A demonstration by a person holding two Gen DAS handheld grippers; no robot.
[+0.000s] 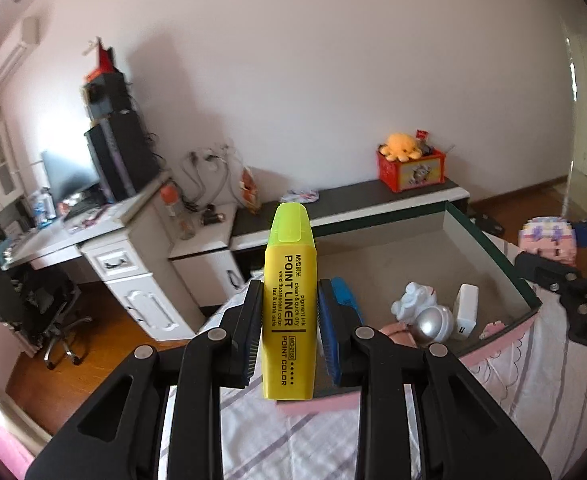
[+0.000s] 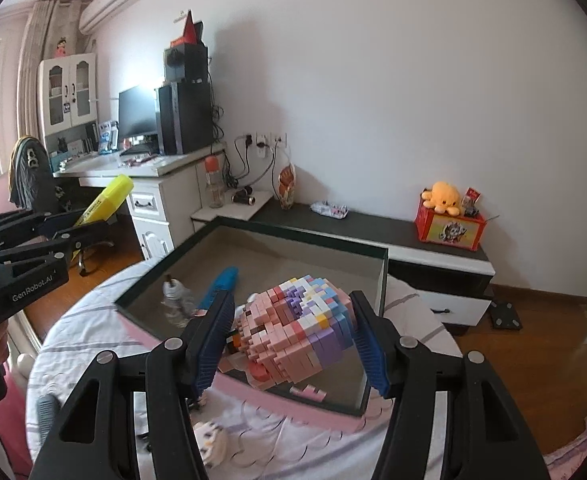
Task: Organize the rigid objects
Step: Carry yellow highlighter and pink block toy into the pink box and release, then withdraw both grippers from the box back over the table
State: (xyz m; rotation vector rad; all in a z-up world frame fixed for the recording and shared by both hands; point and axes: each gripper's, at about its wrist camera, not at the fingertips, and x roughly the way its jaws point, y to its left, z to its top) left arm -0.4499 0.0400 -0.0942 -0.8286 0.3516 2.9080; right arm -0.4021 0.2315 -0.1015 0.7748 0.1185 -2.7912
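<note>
Item: yellow highlighter [image 1: 289,312], clamped upright in your left gripper [image 1: 289,330], near the box [image 1: 489,248]; block figure [image 2: 297,328], pinched in your right gripper [image 2: 289,340], over it. Step: carrying both in. Next: lower each clear of the white toy [image 1: 413,306], then release

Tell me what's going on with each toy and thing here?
Yellow highlighter: capped, clamped upright in left gripper.
Block figure: squeezed in right gripper, over the box.
Box: open, no lid.
Blue comb: lying in box.
White charger: leaning inside box.
</note>
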